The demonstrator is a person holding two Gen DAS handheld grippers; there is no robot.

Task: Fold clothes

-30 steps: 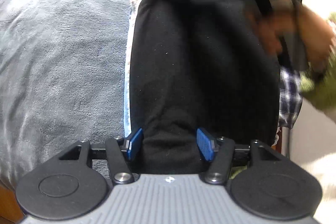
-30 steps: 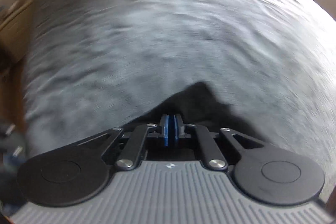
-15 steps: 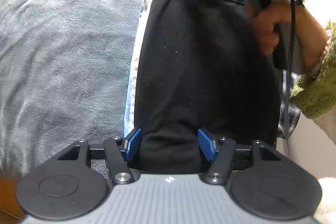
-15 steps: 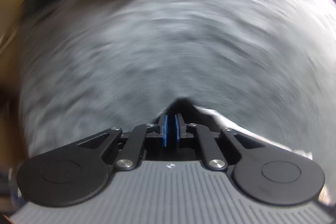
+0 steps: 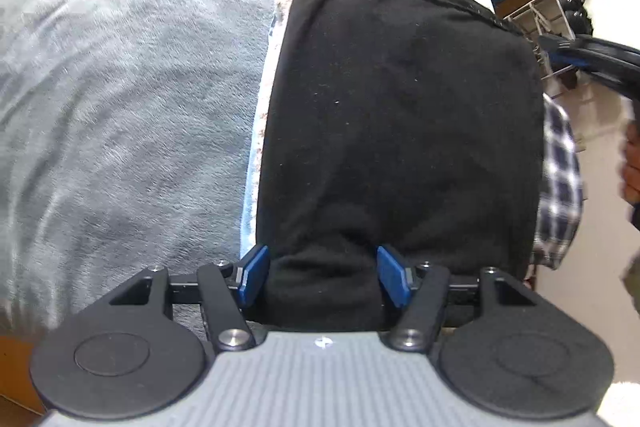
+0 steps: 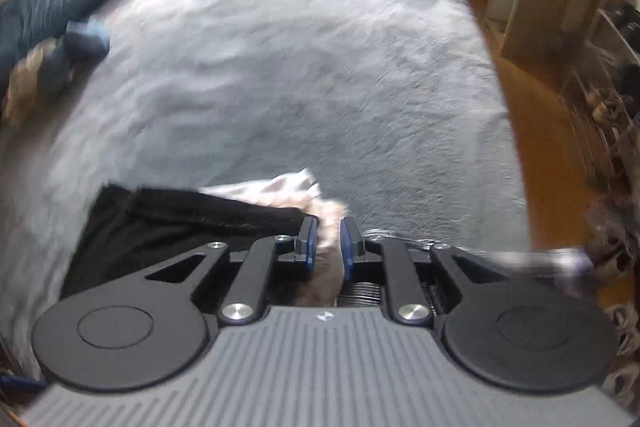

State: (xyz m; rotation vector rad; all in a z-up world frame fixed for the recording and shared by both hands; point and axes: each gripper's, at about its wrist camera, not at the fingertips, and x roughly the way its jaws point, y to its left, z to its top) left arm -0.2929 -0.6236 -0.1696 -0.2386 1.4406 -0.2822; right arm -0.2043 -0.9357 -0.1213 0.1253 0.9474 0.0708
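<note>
Left wrist view: black garment [image 5: 392, 131] sits bunched between left hand-held gripper [image 5: 324, 277] pads.

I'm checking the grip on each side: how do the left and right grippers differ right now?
The left gripper has its jaws set wide around a thick fold of the black garment; the right gripper has jaws only narrowly apart, having just been opening, with pale fuzzy fabric behind the gap and no clear pinch. The left view is sharp, the right view blurred. Both have blue pads and face the grey blanket.
</note>
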